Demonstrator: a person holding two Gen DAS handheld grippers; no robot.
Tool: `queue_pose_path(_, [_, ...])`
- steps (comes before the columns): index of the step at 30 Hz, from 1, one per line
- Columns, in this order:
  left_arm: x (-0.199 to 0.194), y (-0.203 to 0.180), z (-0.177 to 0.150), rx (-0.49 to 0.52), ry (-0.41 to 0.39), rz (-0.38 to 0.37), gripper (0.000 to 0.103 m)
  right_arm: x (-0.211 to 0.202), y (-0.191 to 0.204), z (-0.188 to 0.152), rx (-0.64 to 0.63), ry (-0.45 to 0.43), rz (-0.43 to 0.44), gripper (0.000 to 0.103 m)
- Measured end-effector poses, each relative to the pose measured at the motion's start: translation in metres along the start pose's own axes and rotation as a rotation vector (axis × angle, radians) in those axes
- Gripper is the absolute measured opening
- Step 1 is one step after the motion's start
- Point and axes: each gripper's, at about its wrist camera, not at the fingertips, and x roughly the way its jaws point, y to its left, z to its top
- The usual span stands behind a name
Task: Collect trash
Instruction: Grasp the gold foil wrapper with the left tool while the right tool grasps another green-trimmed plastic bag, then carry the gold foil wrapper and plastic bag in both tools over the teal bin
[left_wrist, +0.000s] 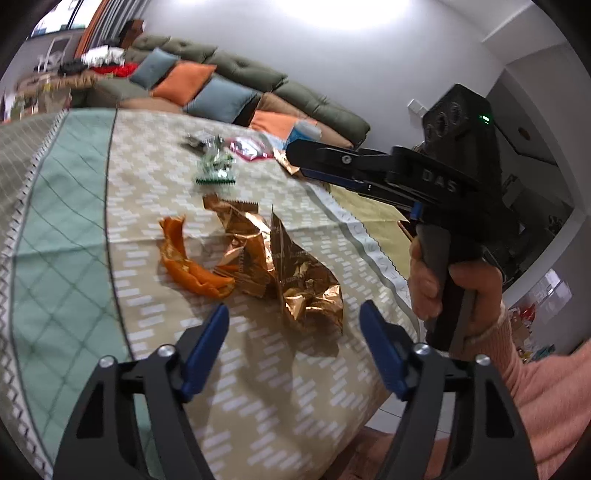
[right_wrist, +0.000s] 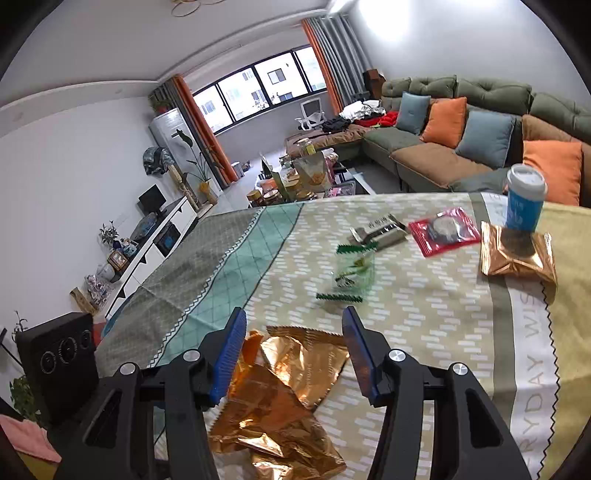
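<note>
Crumpled copper foil wrappers (left_wrist: 310, 295) lie on the patterned tablecloth (left_wrist: 74, 240), with a curl of orange peel (left_wrist: 188, 266) to their left. My left gripper (left_wrist: 293, 328) hovers just short of the nearest wrapper, open, with nothing between its blue pads. My right gripper (right_wrist: 293, 332) is open over the same copper wrappers (right_wrist: 295, 373); its pads straddle the foil without pressing it. In the left wrist view the right gripper (left_wrist: 295, 155), held by a hand in a pink sleeve, reaches in from the right. A green wrapper (right_wrist: 351, 273) lies further along.
Further back on the cloth lie a dark-and-silver wrapper (right_wrist: 380, 230), a red packet (right_wrist: 445, 230), a sealed copper packet (right_wrist: 517, 254) and a blue cup with a white lid (right_wrist: 524, 199). A green sofa with cushions (right_wrist: 443, 155) stands behind. The table edge (left_wrist: 369, 413) drops off at the lower right.
</note>
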Motion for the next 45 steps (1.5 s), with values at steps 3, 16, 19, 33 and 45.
queue_pose_path(3, [0.009,0.005,0.002,-0.043,0.02,-0.015,0.058,0.004,-0.009,-0.003,0.012,0.007,0.0,0.055])
queue_pose_path(16, [0.006,-0.009,0.004,0.004,0.004,-0.051,0.016,0.052,-0.046,0.02,0.083,0.059,-0.039,0.055])
queue_pose_path(19, [-0.007,-0.01,0.003,0.014,-0.017,-0.053,0.016,0.063,-0.05,0.028,0.085,0.074,-0.045,0.054])
queue_pose_path(33, [-0.088,0.009,-0.009,-0.005,-0.143,0.098,0.017,0.088,-0.048,0.03,0.074,0.133,-0.058,0.019])
queue_pose_path(45, [-0.153,0.047,-0.016,-0.074,-0.257,0.26,0.017,0.073,0.006,0.043,0.0,0.064,0.024,0.007])
